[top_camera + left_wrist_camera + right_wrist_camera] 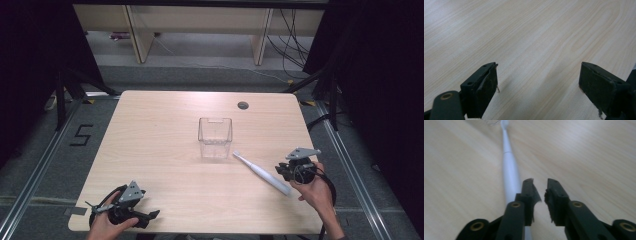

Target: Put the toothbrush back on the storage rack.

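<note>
We've got the right gripper (540,191) slightly parted beside the toothbrush (261,173) — gripping nothing — left gripper (537,82) wide open over the table (160,140).

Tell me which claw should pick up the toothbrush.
Right. The right claw sits beside the handle end of the toothbrush, jaws slightly apart with nothing between them. The left claw is open at the table's near-left edge, far away.

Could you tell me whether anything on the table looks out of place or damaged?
Only wear: the right gripper's pads look frayed. The toothbrush lies flat beside the empty clear cup.
</note>
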The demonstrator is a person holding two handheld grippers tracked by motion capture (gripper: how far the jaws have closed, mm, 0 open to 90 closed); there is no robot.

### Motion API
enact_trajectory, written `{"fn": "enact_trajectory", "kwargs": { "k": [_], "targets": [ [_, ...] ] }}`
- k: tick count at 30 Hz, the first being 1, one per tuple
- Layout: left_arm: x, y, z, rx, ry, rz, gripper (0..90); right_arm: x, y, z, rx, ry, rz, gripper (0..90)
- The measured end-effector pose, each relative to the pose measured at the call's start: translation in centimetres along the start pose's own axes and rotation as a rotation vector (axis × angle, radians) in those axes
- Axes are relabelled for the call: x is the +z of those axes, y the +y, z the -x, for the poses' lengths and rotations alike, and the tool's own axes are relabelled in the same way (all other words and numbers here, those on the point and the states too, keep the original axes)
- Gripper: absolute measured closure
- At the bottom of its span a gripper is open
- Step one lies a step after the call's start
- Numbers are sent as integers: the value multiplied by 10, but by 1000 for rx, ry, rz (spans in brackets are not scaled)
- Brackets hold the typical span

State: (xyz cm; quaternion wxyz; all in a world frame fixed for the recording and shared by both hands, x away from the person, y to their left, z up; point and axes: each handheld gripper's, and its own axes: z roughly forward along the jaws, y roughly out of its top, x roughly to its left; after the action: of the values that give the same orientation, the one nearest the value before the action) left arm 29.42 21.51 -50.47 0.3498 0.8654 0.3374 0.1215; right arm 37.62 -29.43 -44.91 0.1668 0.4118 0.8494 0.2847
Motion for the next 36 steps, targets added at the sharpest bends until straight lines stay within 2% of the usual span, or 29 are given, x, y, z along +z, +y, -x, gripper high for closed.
{"fn": "enact_trajectory", "kwargs": {
  "k": [1, 2, 3, 4, 6, 7, 8, 10, 12, 13, 14, 15, 16, 17, 19, 22, 23, 28, 29, 32, 34, 36],
  "targets": [
    [0, 0, 0, 0, 0, 0, 150, 0, 7, 0, -61, -4, 7, 683],
    [0, 0, 0, 0, -1, 0, 150, 0, 7, 0, -61, -4, 7, 683],
    [0, 0, 0, 1, -1, 0, 151, 0, 10, -4, -52, 23, -38, 673],
    [0, 0, 0, 5, -2, 0, 150, 0, 14, -5, -85, 25, -50, 673],
    [0, 0, 0, 5, -2, 1, 151, 4, 20, -7, -106, 25, -50, 672],
    [-1, 0, 1, 0, -9, 6, 150, 9, 26, -9, -136, 38, -68, 656],
    [-1, 0, 1, 0, -9, 6, 150, 9, 26, -9, -136, 38, -68, 656],
    [0, 1, 0, -2, -2, 13, 150, 16, 34, -13, -146, 55, -141, 639],
    [0, 1, 0, -1, -1, 8, 150, 19, 36, -14, -150, 60, -153, 632],
    [0, 1, 1, -5, -4, 9, 150, 25, 40, -14, -164, 72, -191, 628],
    [0, 1, 1, -5, -4, 9, 150, 25, 40, -14, -164, 72, -191, 628],
    [0, 1, 0, 3, -10, 6, 151, 31, 43, -15, -171, 78, -233, 620],
    [0, 1, 1, -5, -10, 11, 151, 31, 43, -15, -171, 78, -233, 620],
    [0, 1, 0, 0, -2, 6, 150, 36, 46, -15, -192, 85, -267, 618],
    [0, 0, 0, -4, -1, 9, 150, 41, 47, -16, -199, 92, -296, 612],
    [0, 1, 0, -1, -2, 8, 150, 44, 49, -16, -201, 98, -314, 611],
    [0, 1, 0, 0, -4, 9, 150, 47, 51, -16, -227, 104, -330, 608],
    [0, 1, -1, 9, -4, 1, 150, 51, 52, -17, -209, 115, -368, 603],
    [0, 1, 0, -1, -7, 12, 150, 55, 54, -16, -231, 114, -386, 608],
    [0, 1, 0, -3, -4, 9, 150, 57, 55, -17, -230, 107, -394, 616],
    [0, 1, 0, -4, -4, 7, 150, 60, 57, -17, -241, 120, -408, 617],
    [0, 1, -1, 9, -5, 3, 150, 63, 59, -17, -244, 124, -421, 626]
  ]
}}
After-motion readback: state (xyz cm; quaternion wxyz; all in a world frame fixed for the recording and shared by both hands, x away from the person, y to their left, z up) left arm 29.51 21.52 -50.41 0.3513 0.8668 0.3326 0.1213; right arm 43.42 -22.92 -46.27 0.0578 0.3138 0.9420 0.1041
